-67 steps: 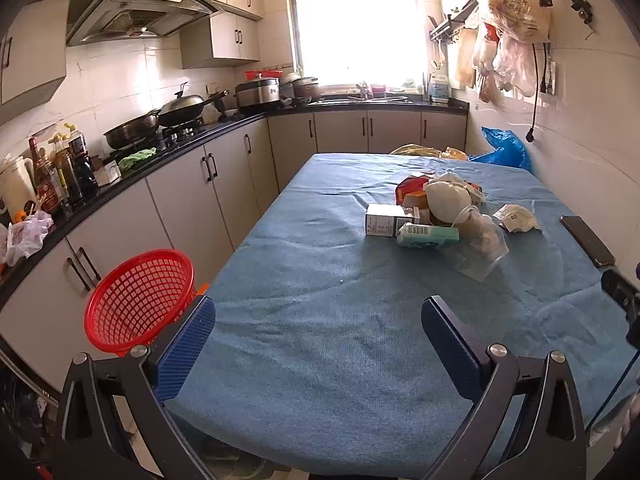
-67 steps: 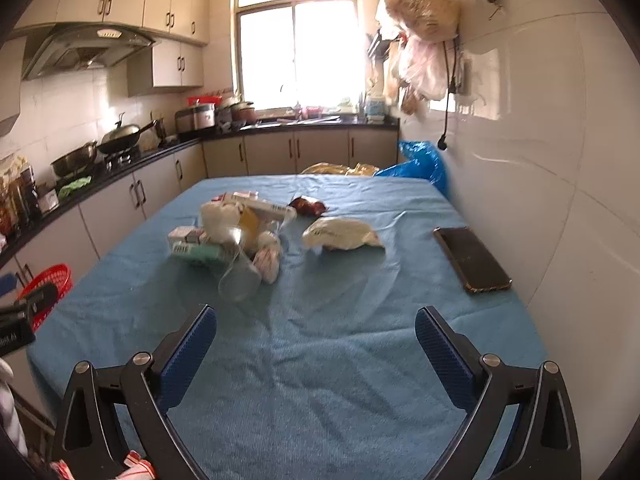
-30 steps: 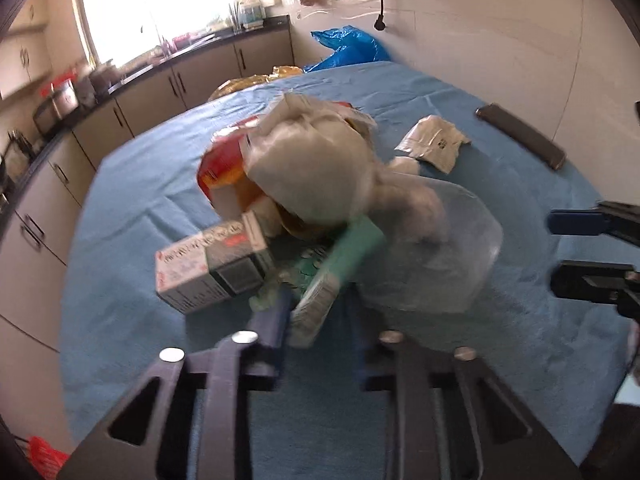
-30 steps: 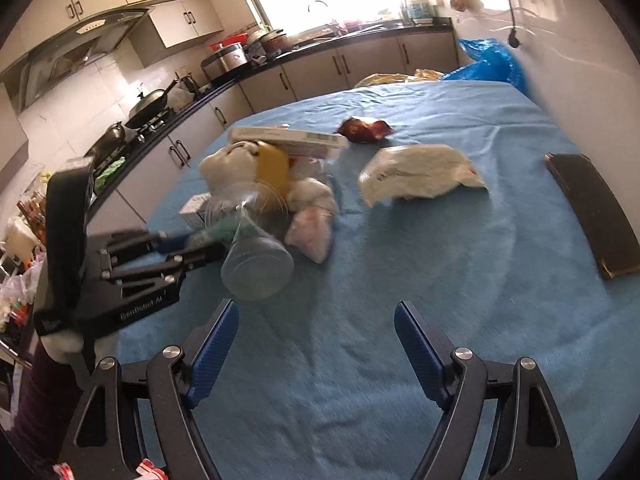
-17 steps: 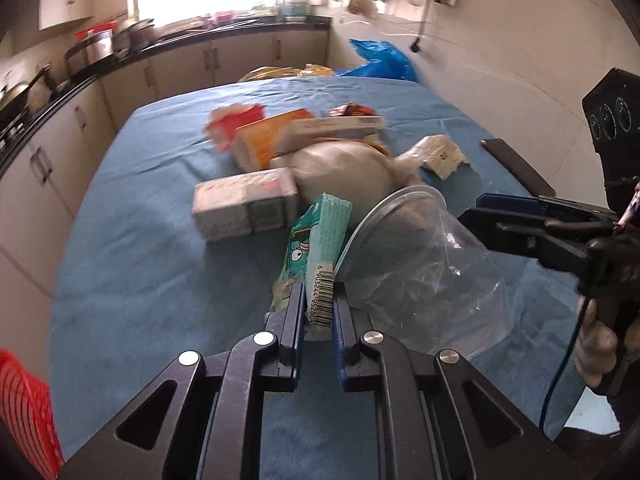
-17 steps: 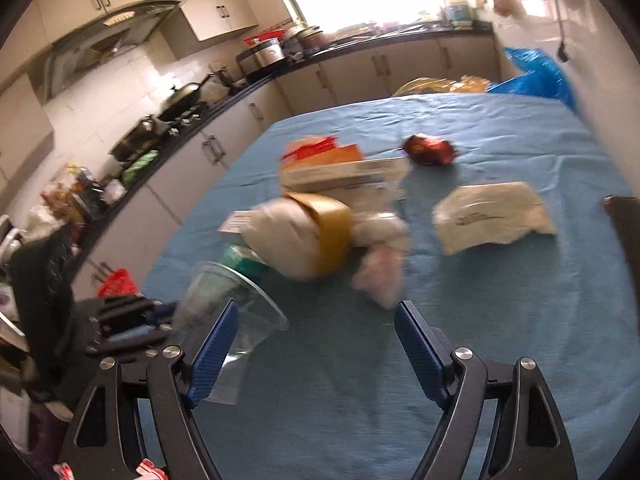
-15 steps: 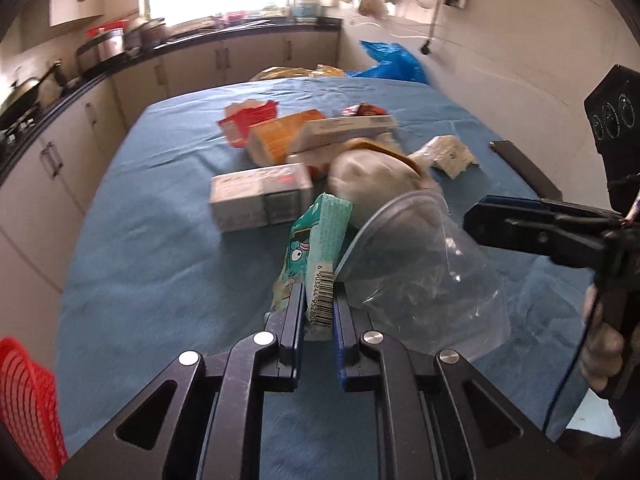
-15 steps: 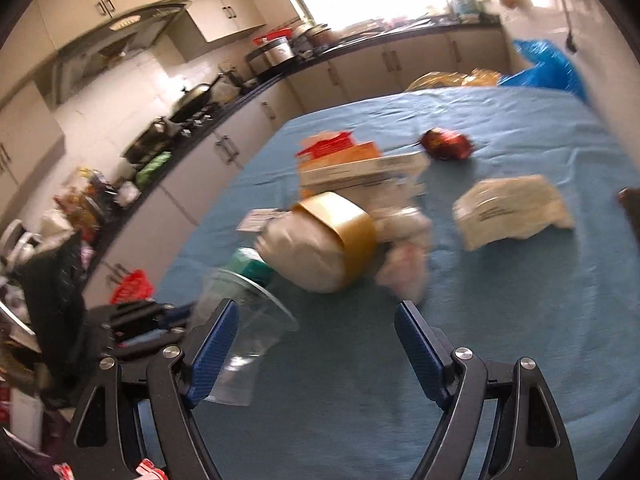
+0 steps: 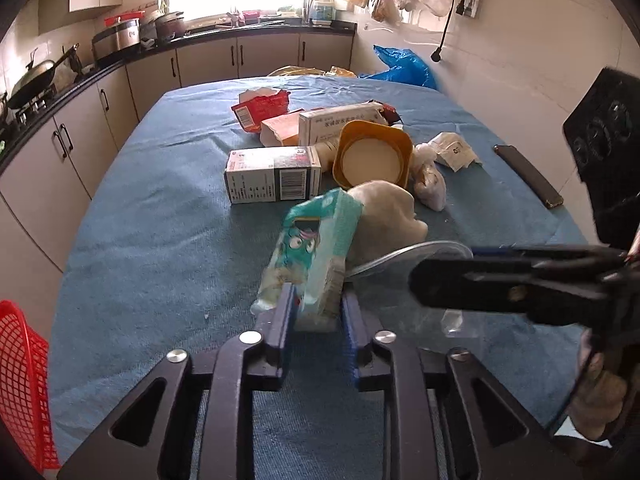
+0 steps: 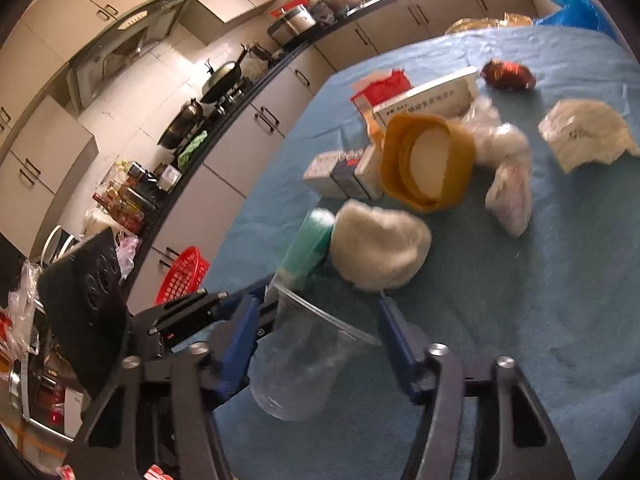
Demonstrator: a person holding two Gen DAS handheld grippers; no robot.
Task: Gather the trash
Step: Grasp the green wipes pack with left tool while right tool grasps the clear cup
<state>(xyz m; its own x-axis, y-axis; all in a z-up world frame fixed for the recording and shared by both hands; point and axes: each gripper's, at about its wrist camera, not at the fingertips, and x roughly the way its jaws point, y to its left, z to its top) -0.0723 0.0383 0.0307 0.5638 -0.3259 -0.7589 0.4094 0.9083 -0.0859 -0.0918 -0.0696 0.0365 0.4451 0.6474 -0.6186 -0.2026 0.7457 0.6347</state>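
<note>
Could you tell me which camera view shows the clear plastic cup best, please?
The right wrist view: the clear plastic cup lies on its side between the right tongs, rim to base visible. In the left wrist view only its rim shows, mostly hidden behind those tongs.

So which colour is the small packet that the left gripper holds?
The packet is teal green with a cartoon face; it shows best in the left wrist view.

pack [image 9: 316, 256] left of cup [image 10: 308, 360] | wad [image 9: 384, 216] behind both | basket [image 9: 20, 380] off table's [image 9: 160, 240] left
</note>
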